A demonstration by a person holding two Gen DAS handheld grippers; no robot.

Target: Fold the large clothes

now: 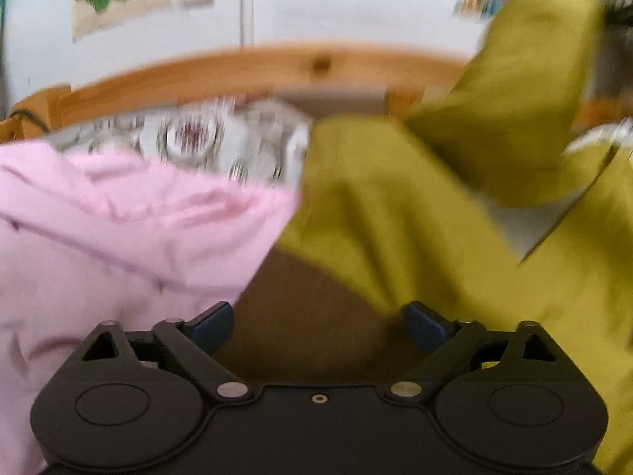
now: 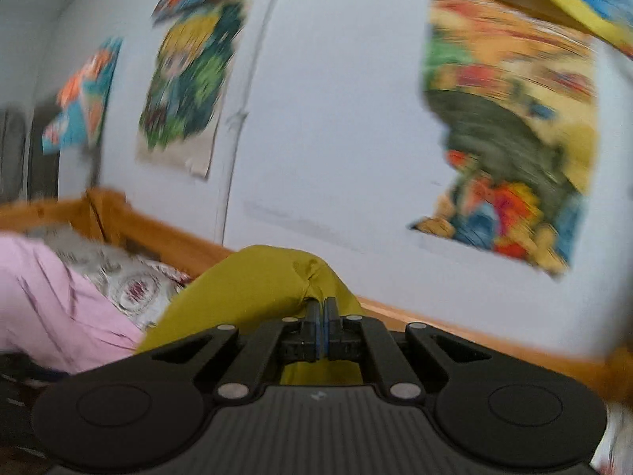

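Note:
An olive-yellow garment [image 1: 395,206] lies spread on the bed, with one part lifted toward the upper right. My left gripper [image 1: 318,324] is open and empty, low over the bed, with the garment's edge by its right finger. My right gripper [image 2: 323,320] is shut on a bunched fold of the same olive-yellow garment [image 2: 253,281] and holds it raised above the bed. Both views are blurred.
A pink garment [image 1: 118,229] lies at the left; it also shows in the right wrist view [image 2: 55,301]. A patterned pillow [image 1: 205,138] sits behind it. A wooden bed rail [image 1: 277,67] runs along the white wall, which bears colourful posters [image 2: 510,126].

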